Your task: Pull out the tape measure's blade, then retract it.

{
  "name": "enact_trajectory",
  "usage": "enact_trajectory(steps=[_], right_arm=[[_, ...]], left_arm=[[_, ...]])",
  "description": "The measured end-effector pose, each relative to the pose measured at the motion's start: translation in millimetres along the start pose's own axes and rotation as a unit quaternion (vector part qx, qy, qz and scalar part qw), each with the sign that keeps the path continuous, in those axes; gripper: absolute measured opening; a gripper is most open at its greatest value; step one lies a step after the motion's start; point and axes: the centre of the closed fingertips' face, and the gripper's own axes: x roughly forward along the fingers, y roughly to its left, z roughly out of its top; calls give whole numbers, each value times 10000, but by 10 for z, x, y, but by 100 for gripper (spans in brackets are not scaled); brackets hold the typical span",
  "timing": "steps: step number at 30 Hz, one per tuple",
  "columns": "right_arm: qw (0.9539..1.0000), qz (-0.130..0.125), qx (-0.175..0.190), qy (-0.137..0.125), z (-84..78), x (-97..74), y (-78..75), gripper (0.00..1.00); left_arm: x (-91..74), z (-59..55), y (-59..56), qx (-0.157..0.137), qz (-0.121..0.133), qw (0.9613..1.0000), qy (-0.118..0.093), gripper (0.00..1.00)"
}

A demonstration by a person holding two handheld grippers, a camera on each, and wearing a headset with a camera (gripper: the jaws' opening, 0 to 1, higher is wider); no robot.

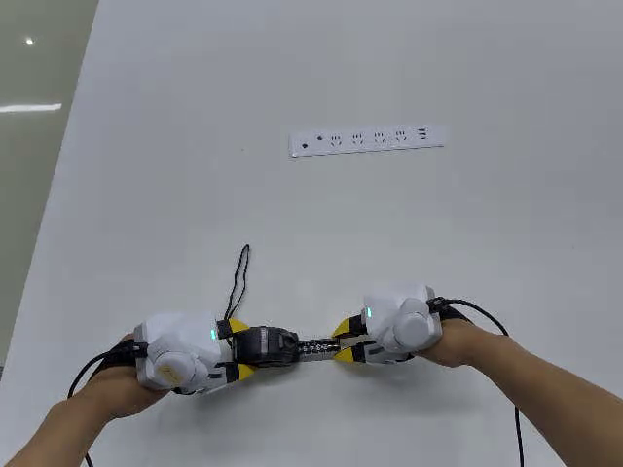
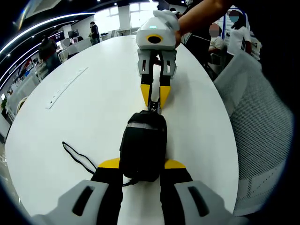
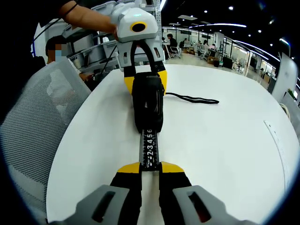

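Observation:
A black tape measure (image 1: 265, 345) lies on the white table near its front edge, its black wrist strap (image 1: 237, 277) trailing away from me. My left gripper (image 1: 235, 348) is shut on the case (image 2: 143, 145). A short length of the blade (image 1: 316, 347) is drawn out to the right, with black numbers on it (image 3: 150, 147). My right gripper (image 1: 343, 341) is shut on the blade's end, its yellow fingertips (image 3: 129, 168) pinching it. The two grippers face each other, close together.
A white power strip (image 1: 368, 140) lies further back on the table (image 1: 292, 78). The table's left edge runs along the floor (image 1: 39, 146). A mesh chair (image 2: 255, 122) stands beside the table, and people sit in the office behind.

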Motion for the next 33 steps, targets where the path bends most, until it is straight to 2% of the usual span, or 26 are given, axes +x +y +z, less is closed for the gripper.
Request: enact_trajectory(steps=[33], right_arm=[[9999,-45,24,160,-219,-202,-24,11]], left_arm=[[8,5,3,-20,-24,10000,14,26]])
